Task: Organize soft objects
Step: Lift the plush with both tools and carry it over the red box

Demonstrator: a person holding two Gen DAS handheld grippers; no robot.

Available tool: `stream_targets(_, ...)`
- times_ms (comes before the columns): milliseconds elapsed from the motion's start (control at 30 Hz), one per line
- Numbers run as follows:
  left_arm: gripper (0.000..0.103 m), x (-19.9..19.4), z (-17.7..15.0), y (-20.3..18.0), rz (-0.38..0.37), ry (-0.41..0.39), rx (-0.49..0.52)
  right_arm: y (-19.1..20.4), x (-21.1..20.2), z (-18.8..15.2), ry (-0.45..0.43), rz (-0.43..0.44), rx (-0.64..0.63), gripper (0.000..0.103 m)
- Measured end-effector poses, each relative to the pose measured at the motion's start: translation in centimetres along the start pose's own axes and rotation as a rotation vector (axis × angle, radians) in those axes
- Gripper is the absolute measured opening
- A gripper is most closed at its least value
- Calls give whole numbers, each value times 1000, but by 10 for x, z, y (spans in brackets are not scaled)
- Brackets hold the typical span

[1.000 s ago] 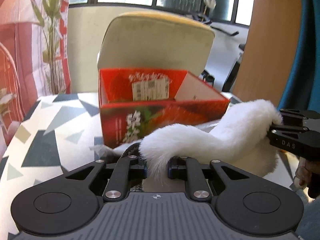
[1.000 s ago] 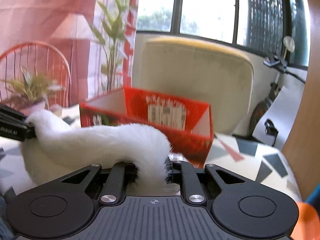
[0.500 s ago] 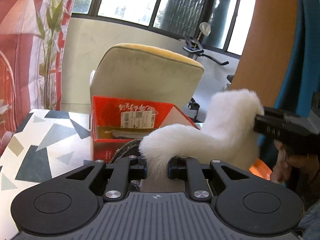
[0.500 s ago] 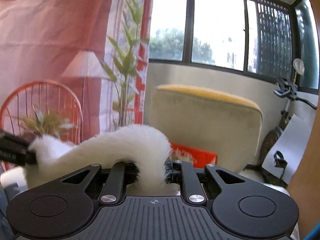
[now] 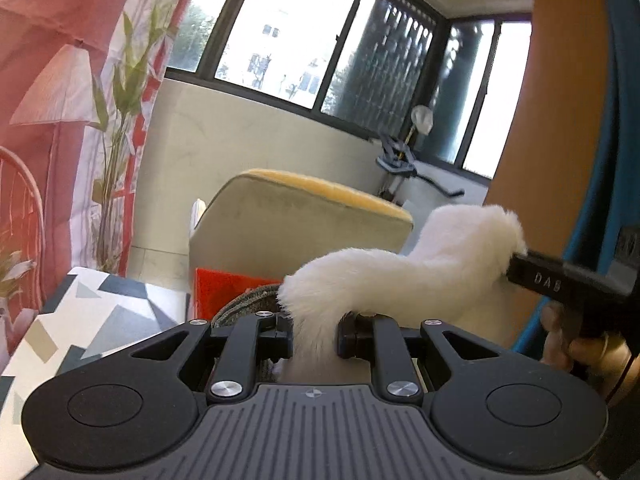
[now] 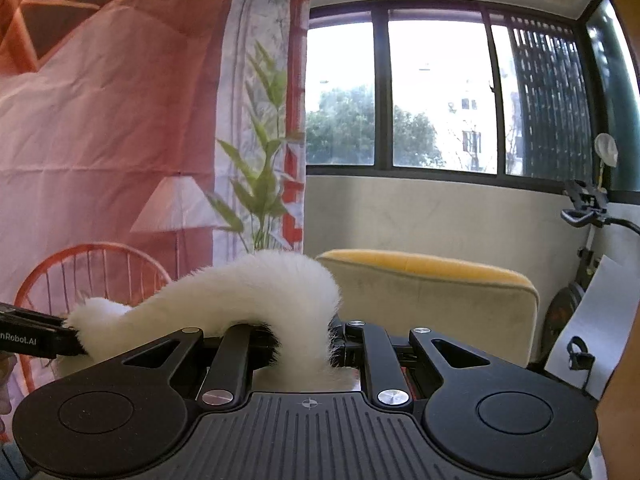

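Left gripper (image 5: 314,326) above patterned tabletop (image 5: 80,320), seemingly.

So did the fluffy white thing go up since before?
Yes. In the left wrist view the fluffy white thing, pinched by both grippers, now hangs above the red box; earlier it lay level with the box's front.

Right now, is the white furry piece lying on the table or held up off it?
Held up: the white furry piece arches between the left gripper and right gripper, both clamped on it.

A yellow-topped cushioned chair (image 6: 432,292) stands below dark-framed windows (image 6: 436,92), beside a printed red backdrop (image 6: 100,120) and patterned table (image 5: 80,320).
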State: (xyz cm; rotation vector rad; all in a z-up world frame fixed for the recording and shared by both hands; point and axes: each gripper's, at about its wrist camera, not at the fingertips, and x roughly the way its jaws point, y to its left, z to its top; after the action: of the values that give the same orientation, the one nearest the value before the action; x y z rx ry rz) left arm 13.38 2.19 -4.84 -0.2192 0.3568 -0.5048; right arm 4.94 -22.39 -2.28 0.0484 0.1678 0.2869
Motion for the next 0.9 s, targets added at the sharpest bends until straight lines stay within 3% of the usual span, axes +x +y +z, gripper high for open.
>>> stream_targets(167, 24, 12, 14, 1, 9, -25, 23, -6, 12, 16, -17, -8, 1, 15)
stream_targets(333, 28, 46, 13, 15, 52, 52, 10, -10, 40, 18, 3, -21, 8, 15)
stream_targets(600, 27, 87, 21, 31, 91, 102, 17, -14, 87, 2, 85, -38, -6, 15)
stream_targets(900, 26, 135, 52, 35, 167, 37, 53, -43, 135, 5, 75, -103, -47, 15)
